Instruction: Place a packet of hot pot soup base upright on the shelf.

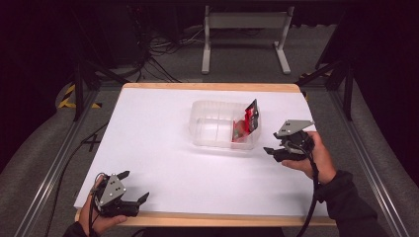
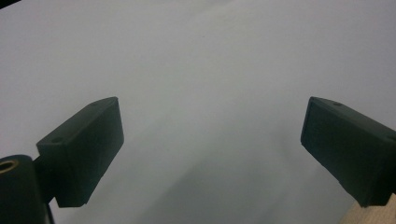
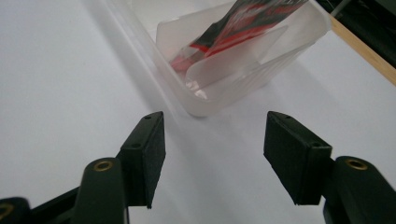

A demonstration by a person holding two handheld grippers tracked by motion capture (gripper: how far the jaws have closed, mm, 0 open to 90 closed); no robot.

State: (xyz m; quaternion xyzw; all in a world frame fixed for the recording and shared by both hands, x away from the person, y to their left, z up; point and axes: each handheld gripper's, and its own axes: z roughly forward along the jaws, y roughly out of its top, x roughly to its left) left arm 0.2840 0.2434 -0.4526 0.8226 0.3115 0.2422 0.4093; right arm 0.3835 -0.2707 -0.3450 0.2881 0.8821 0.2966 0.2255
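A white desk (image 1: 163,148) with a pale wooden edge carries everything here. Just ahead of the right tool (image 1: 273,151), a little toward the desk's far edge, sits a clear plastic container (image 1: 212,129) with inner dividers. A red and black packet (image 1: 249,121) stands tilted in the end compartment nearest the right tool, its top sticking up above the rim.

The right tool rests in a hand near the desk's right side, pointing at the container. Its jaws stand moderately apart with nothing between them, touching neither container nor packet. In the right gripper view (image 3: 212,158) the container's near corner lies just beyond the jaw tips, apart from them.

The left tool (image 1: 133,186) is held at the desk's near left corner, well apart from the container, jaws spread wide and empty. In the left gripper view (image 2: 212,154) they frame bare white surface.

The packet's print is too blurred to read, and its lower part is dimmed by the cloudy plastic wall.
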